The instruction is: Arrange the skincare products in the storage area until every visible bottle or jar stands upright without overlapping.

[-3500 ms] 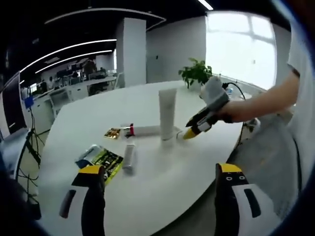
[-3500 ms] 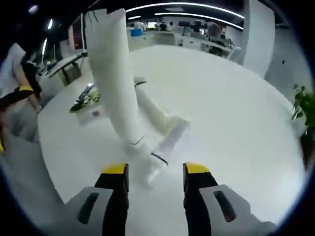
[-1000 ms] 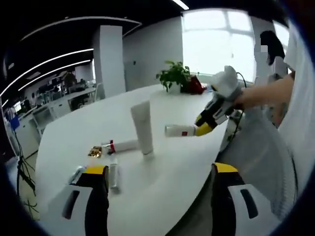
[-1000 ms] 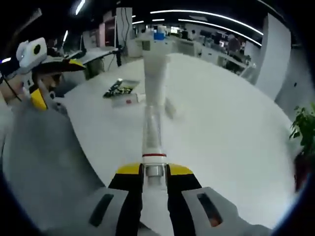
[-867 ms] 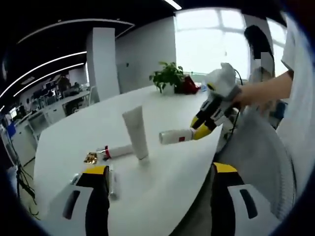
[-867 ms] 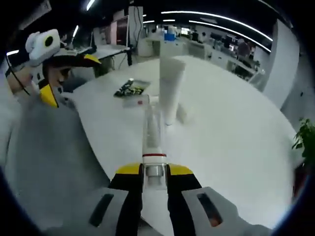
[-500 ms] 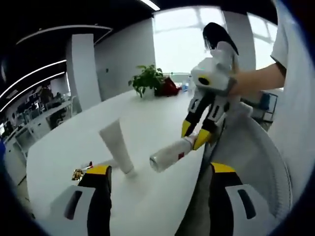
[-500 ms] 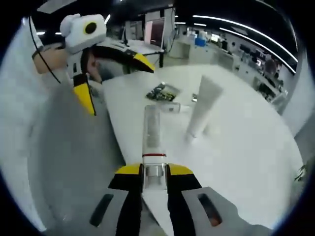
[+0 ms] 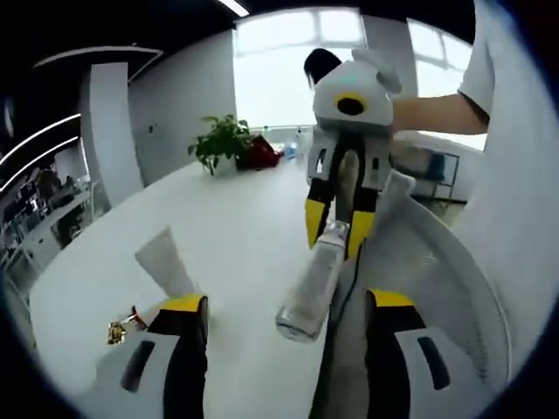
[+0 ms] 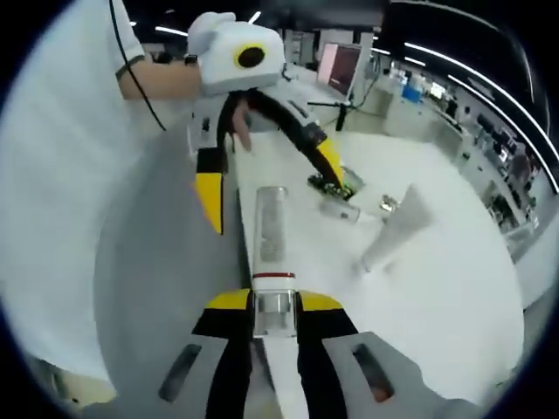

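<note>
Clearly, a clear bottle (image 10: 272, 231) is gripped by its cap end between the closed jaws of the right gripper (image 10: 274, 306), with a red band seen just ahead of the yellow jaw tips; the bottle is held lengthwise, pointing away from that camera and out over the near edge of the white table (image 10: 454, 297). In the left gripper view the same bottle (image 9: 312, 286) is seen hanging down from the right gripper (image 9: 336, 234), its free end lowest and nearest the lens, between the two jaws of the left gripper (image 9: 284, 304). Those jaws are spread wide and nothing is held or touched by them. In the right gripper view the left gripper (image 10: 267, 175) is seen coming in from the upper left, its yellow-tipped jaws parted on either side of the bottle's far end without contact being visible. A white tube (image 10: 397, 227) is seen standing on its cap on the table, tilted in both views (image 9: 163, 266). Near it, flat on the table, a small dark packet (image 10: 330, 183) and a small clear bottle (image 10: 341, 210) are seen lying. A potted plant (image 9: 224, 144) is seen at the table's far end.
</note>
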### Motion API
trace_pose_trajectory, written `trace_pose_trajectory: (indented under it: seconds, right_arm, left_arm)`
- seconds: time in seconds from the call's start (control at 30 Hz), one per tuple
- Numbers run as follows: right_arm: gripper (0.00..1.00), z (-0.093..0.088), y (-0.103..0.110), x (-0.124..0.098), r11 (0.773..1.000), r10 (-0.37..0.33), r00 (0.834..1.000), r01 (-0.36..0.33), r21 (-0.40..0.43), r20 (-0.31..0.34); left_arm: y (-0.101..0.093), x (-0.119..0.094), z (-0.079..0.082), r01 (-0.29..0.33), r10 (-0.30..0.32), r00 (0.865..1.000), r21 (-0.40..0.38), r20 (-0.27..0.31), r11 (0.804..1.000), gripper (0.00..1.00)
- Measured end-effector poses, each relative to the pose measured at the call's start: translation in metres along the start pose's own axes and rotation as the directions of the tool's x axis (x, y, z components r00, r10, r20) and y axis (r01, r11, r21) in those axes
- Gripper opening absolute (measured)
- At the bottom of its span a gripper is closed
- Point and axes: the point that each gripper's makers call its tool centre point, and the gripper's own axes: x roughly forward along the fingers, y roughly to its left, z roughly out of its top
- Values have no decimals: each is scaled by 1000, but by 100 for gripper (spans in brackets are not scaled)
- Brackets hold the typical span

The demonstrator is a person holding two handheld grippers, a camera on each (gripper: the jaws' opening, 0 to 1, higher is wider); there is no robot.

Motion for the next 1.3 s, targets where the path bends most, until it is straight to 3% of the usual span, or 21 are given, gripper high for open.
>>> trace_pose_trajectory:
  seconds: [0.1, 0.47, 0.8, 0.93, 1.03, 1.17, 1.3]
  right_arm:
    - [17, 2, -2, -2, 1000, 7, 1000, -8, -26, -9]
    - [17, -1, 0, -2, 994, 37, 995, -47, -98, -97]
    - [17, 1, -1, -2, 987, 49, 989, -70, -144, -142]
    - [17, 4, -1, -3, 984, 51, 986, -77, -164, -157]
    - [17, 4, -2, -3, 981, 46, 984, -77, -181, -173]
    - [18, 7, -8, -6, 977, 16, 984, -53, -206, -177]
    - [21, 15, -16, -8, 973, -23, 993, -5, -230, -118]
  left_arm:
    - [-6, 4, 2, 28, -28, 1000, 28, 0, 999, 53]
    - [-24, 22, 0, 98, -84, 991, 141, -103, 985, 43]
    - [-26, 28, -8, 97, -67, 986, 194, -153, 976, 27]
    - [-24, 30, -13, 92, -54, 983, 219, -175, 971, 27]
    - [-21, 30, -16, 76, -39, 983, 203, -178, 976, 27]
    - [-14, 28, -10, 38, -17, 992, 164, -128, 986, 27]
    - [-14, 26, -6, 43, -40, 997, 56, -70, 998, 27]
